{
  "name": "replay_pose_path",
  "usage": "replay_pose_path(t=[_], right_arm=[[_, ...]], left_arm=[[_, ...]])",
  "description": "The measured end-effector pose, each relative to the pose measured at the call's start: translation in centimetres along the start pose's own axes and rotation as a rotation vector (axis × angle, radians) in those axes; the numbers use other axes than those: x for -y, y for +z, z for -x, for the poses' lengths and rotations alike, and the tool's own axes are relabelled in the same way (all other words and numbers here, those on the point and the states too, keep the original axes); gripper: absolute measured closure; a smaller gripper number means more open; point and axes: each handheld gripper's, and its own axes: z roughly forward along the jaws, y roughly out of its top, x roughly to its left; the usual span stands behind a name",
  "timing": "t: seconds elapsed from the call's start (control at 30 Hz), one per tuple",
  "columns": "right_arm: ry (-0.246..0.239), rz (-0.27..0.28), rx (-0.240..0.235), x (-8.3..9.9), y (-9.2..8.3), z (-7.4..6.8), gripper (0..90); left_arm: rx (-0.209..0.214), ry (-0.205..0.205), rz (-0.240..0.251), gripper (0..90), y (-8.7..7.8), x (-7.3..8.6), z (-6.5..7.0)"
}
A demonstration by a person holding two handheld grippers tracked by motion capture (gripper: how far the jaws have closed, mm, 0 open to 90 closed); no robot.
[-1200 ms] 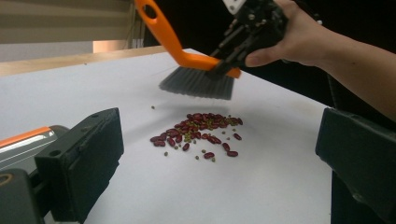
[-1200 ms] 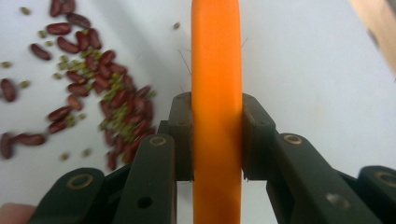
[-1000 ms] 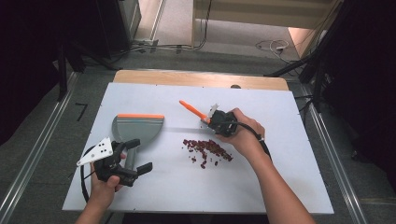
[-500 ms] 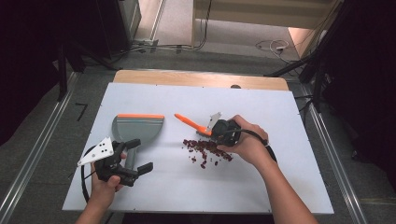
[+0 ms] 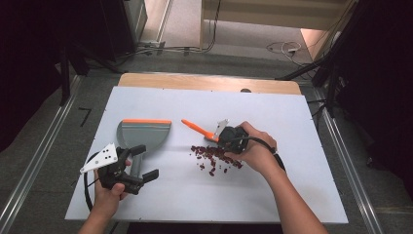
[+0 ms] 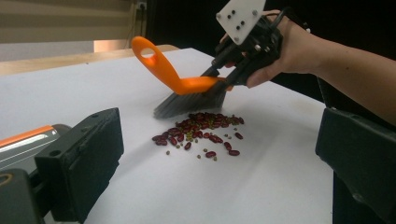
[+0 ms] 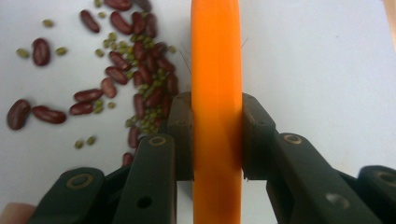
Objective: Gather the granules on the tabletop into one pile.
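The right tool (image 5: 225,139) was clamped on the orange handle of a small brush (image 5: 197,128), its pads pressing the flat plastic from both sides in the right gripper view, and the grey bristles stood at the far edge of the bean pile (image 5: 214,157). From the brush the dustpan (image 5: 143,134) lay to the left across the white counter (image 5: 292,185), well apart from the beans, its orange lip on the far side, away from the person, and not toward the pile. The brush handle ran long and slim, pointing up and left toward the dustpan, ending in a loop. The left tool (image 5: 146,176) rested near the dustpan's grey handle, its jaws wide and holding nothing; the left hand (image 5: 109,192) was by far the nearer to the pan. By my judgement, the coming sweep turned on that leftward gap: the pan had to be brought round so its lip faced the beans. The beans were glossy dark-red kidney shapes mixed with tiny green round ones (image 7: 152,116), loose and likely to roll on the smooth sheet
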Motion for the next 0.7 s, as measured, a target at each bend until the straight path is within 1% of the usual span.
replay_pose_path(t=[0.07,0.1,0.17,0.23,0.3,0.33,0.37,0.4,0.43,0.5,0.53,0.6,0.67,0.7], right_arm=[[-0.021,-0.005,0.007,0.0,-0.2,-0.5,68.8],[-0.028,-0.004,0.002,0.1,-0.3,-0.7,68.7],[-0.025,-0.005,-0.009,0.1,-0.6,-1.1,68.7],[-0.038,-0.003,-0.008,0.1,-0.8,-1.4,68.7],[-0.034,-0.001,-0.008,0.1,-1.0,-1.5,68.7],[-0.026,0.006,0.005,0.1,-1.1,-1.3,68.7],[-0.007,0.014,0.015,0.1,-1.5,-1.2,68.7],[-0.008,0.022,0.018,0.0,-1.7,-1.0,68.7],[0.013,0.032,0.015,-0.1,-2.2,-0.9,68.7],[0.067,0.057,-0.028,-0.4,-3.3,-0.6,68.7],[0.104,0.079,-0.057,-0.6,-3.8,-0.5,68.7],[0.155,0.106,-0.136,-1.1,-4.6,-0.6,68.7],[0.19,0.119,-0.212,-1.7,-4.9,-0.9,68.7],[0.197,0.124,-0.239,-1.9,-4.9,-1.0,68.8]], left_arm=[[0.0,0.001,0.0,1.8,0.0,0.0,0.0],[0.001,0.001,0.0,1.8,0.0,0.0,0.1],[0.001,0.001,0.0,1.8,0.1,0.0,0.2],[0.002,0.003,-0.002,1.8,0.1,0.0,0.2],[0.001,0.003,-0.001,1.8,0.1,0.0,0.2],[0.002,0.002,-0.002,1.8,0.2,0.0,0.2],[0.002,0.004,-0.003,1.8,0.2,0.0,0.2],[0.002,0.004,-0.004,1.8,0.2,0.0,0.2],[0.001,0.004,-0.004,1.8,0.2,0.0,0.2],[0.001,0.002,-0.003,1.8,0.1,0.0,0.1],[0.001,0.001,-0.003,1.8,0.1,0.0,0.1],[-0.001,0.0,-0.002,1.8,0.1,0.0,0.1],[-0.001,0.0,-0.001,1.8,0.1,0.0,0.1],[-0.001,0.0,0.0,1.8,0.0,0.0,0.1]])
